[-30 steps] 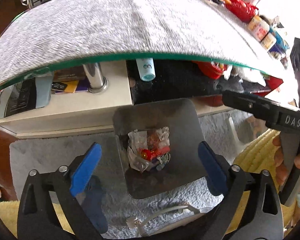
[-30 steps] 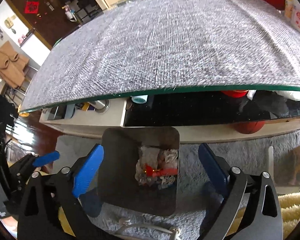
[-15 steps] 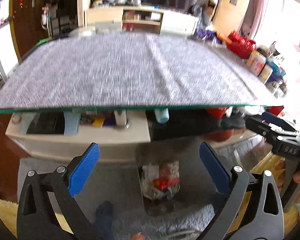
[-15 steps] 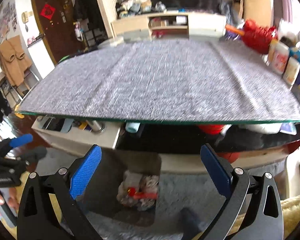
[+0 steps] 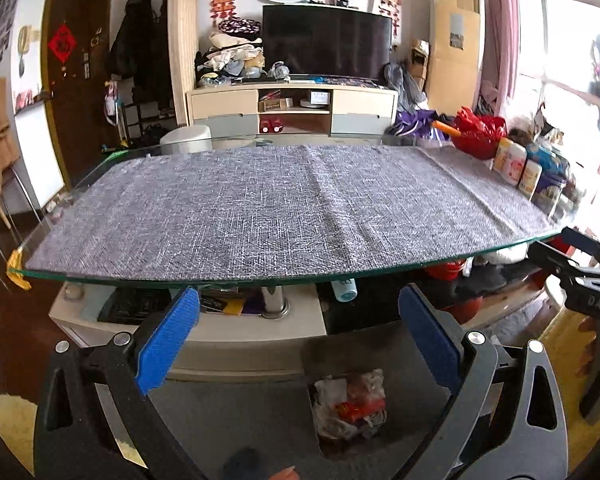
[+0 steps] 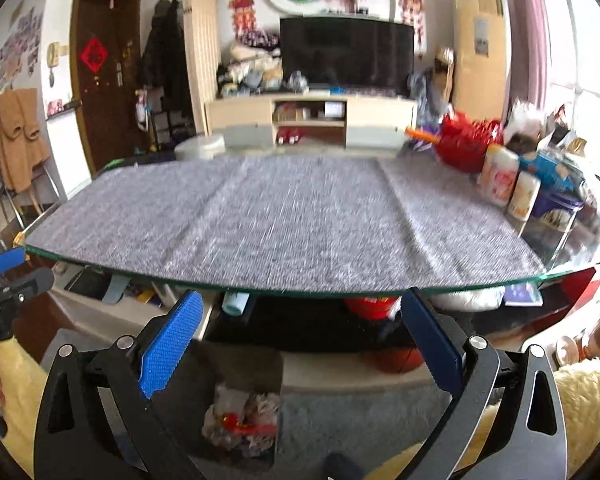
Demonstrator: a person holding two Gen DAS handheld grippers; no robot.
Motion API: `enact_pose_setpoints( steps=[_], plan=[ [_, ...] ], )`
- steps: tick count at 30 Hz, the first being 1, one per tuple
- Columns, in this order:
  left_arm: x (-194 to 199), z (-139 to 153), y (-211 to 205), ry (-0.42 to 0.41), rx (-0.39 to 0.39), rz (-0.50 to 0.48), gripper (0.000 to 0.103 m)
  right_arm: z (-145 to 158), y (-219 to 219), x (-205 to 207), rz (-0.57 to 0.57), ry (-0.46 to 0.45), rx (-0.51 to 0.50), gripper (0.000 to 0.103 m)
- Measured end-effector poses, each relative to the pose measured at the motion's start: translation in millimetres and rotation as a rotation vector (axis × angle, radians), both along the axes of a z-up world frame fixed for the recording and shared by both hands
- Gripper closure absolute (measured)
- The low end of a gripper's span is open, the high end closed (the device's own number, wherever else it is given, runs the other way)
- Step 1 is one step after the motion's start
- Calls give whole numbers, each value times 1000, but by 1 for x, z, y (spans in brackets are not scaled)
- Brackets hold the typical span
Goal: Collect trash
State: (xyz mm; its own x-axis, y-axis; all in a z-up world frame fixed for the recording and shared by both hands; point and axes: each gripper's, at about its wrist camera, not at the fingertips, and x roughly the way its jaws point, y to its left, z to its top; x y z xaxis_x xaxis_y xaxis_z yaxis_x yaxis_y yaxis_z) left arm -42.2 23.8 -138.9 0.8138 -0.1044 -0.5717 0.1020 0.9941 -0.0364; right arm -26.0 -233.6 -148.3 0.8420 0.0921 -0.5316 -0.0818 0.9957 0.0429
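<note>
We held left gripper [image 5: 298,340] with jaws apart, holding nothing | right gripper [image 6: 300,340] also apart (nothing held) | trash [image 5: 350,404] lay in the bin [image 5: 320,354] on the floor, below the table [image 5: 260,278] edge

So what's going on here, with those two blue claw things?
A person holds a claw in each hand to collect trash. Right now both the left claw and the right claw are open and empty, raised in front of the glass table with its grey cloth. Crumpled wrappers already lie in the dark bin on the floor below. No loose trash shows on the cloth.
</note>
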Motion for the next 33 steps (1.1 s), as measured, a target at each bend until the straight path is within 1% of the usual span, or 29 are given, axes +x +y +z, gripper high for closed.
enact_pose_setpoints(
  steps=[1, 2, 5, 9, 12, 20, 33],
  plan=[
    [0, 0, 2, -2, -22, -1, 8, 1, -1, -1, -2, -5, 4, 3],
    [0, 0, 4, -6, -27, -3, 8, 2, -1, -3, -8, -17, 2, 3],
    [-2, 1, 5, -27, -18, -3, 8, 3, 2, -7, -20, -51, -21, 3],
    [-3, -1, 9, -36, -11, 6, 8, 3, 5, -11, -19, -70, -43, 3],
    [-3, -1, 13, -40, -20, 11, 8, 4, 6, -13, -23, -85, -38, 3],
    [-5, 0, 12, -58, -13, 10, 8, 6, 3, -14, -50, -101, -11, 3],
    [-4, 3, 11, -64, -15, 15, 8, 6, 0, -13, -70, -113, 2, 3]
  ],
)
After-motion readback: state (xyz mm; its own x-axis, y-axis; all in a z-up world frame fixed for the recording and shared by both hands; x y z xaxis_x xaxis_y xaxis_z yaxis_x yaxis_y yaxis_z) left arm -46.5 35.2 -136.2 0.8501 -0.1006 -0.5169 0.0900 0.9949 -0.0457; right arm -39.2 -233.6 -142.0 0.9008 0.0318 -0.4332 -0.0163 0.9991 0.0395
